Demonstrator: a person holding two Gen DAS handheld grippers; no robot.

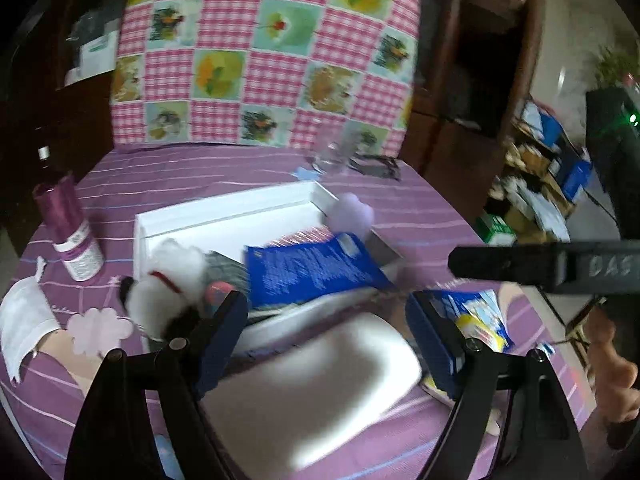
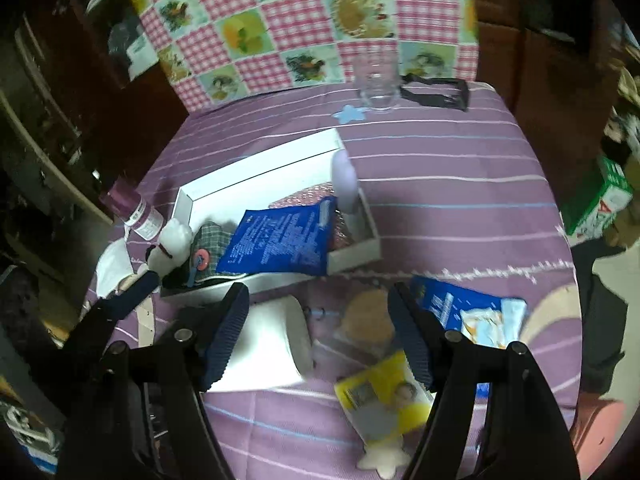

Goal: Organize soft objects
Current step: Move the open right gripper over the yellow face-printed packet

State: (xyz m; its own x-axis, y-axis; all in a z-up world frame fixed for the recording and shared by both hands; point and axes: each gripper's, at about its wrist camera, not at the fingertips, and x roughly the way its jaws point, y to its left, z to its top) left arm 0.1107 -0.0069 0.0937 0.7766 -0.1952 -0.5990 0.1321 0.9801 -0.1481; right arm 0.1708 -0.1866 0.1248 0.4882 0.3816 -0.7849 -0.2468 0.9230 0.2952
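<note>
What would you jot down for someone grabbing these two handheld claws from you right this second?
Left gripper: open, empty, over the white pad.
Right gripper: open, empty, above the table near a yellow packet.
In the white box: plush toy, blue packet, lilac soft piece at its rim.
Left to do: white pad, yellow packet, second blue packet and pale star lie outside on the purple cloth.
</note>
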